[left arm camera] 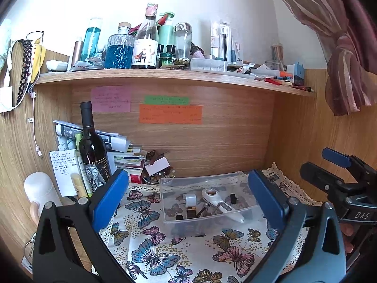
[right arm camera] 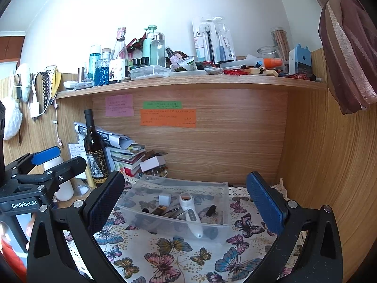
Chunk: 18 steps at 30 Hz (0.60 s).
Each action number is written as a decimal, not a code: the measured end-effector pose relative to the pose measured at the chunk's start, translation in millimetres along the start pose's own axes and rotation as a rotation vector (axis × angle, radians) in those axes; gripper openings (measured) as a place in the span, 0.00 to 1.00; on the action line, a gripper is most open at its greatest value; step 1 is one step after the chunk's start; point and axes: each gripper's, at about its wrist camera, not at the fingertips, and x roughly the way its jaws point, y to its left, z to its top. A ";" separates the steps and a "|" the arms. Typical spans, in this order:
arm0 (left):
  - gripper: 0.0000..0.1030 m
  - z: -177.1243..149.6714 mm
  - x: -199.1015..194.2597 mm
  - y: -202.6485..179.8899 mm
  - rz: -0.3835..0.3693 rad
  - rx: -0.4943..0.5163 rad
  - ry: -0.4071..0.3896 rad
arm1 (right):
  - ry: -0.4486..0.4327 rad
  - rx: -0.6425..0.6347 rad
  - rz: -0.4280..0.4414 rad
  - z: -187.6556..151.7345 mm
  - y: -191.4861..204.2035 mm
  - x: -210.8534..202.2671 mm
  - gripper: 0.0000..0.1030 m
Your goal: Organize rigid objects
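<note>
A clear plastic bin (left arm camera: pixel 165 184) (right arm camera: pixel 223 188) stands on the butterfly cloth (left arm camera: pixel 150 247) (right arm camera: pixel 165 259). It holds a white handheld device (left arm camera: pixel 221 202) (right arm camera: pixel 189 208), a white plug cube (left arm camera: pixel 189 199) (right arm camera: pixel 164 198), a small black part (left arm camera: pixel 233 198) (right arm camera: pixel 211 210) and a few dark small items. My left gripper (left arm camera: pixel 188 198) is open and empty, its jaws either side of the bin, short of it. My right gripper (right arm camera: pixel 188 202) is open and empty, also framing the bin. Each gripper shows at the edge of the other's view.
A dark wine bottle (left arm camera: pixel 90 146) (right arm camera: pixel 93 151), stacked papers and books (left arm camera: pixel 122 151) (right arm camera: pixel 127 153) and a white bottle (left arm camera: pixel 40 188) stand left. A cluttered shelf (left arm camera: pixel 165 75) (right arm camera: pixel 188 81) runs overhead. Wooden panels close the back and right. A curtain (left arm camera: pixel 341 47) hangs right.
</note>
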 end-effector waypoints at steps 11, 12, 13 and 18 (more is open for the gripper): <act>1.00 -0.4 0.5 -3.3 -0.017 0.008 0.004 | 0.006 0.000 0.001 -0.5 3.1 0.9 1.00; 1.00 -1.0 0.5 -3.5 -0.017 0.008 0.005 | 0.007 0.000 0.001 -0.7 3.3 1.0 1.00; 1.00 -1.4 0.7 -3.5 -0.017 0.009 0.006 | 0.007 0.000 0.000 -1.0 3.6 1.2 1.00; 1.00 -2.5 3.7 -1.9 -0.021 -0.004 0.018 | 0.010 -0.001 0.002 -1.5 4.7 1.9 1.00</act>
